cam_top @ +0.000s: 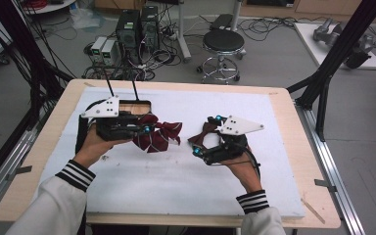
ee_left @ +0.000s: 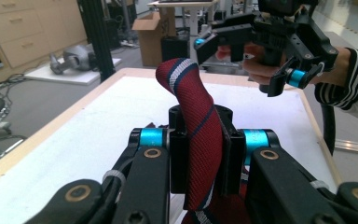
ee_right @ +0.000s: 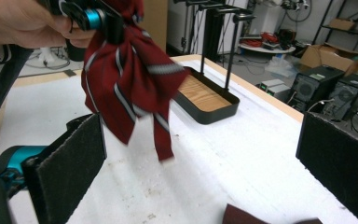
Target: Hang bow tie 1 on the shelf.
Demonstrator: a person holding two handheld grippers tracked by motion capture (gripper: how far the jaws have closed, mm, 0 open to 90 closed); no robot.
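A dark red bow tie with white and navy stripes [cam_top: 157, 135] hangs a little above the white mat from my left gripper [cam_top: 144, 129]. In the left gripper view those jaws [ee_left: 200, 135] are shut on one striped band of the tie [ee_left: 200, 154]. To its right, my right gripper [cam_top: 207, 134] stands open. Its two black pads [ee_right: 70, 163] are wide apart with nothing pressed between them, facing the hanging tie [ee_right: 130, 79]. A second dark red cloth piece [cam_top: 203, 131] lies on the mat low between those jaws, seen at the bottom edge as the cloth piece [ee_right: 247, 217].
A black tray with a wooden floor and two thin upright posts [cam_top: 136, 104] sits on the mat behind the left gripper, also seen as the tray [ee_right: 205, 98]. The white mat [cam_top: 176, 181] covers the wooden table. A stool [cam_top: 223, 44] and computers [cam_top: 137, 27] stand on the floor beyond.
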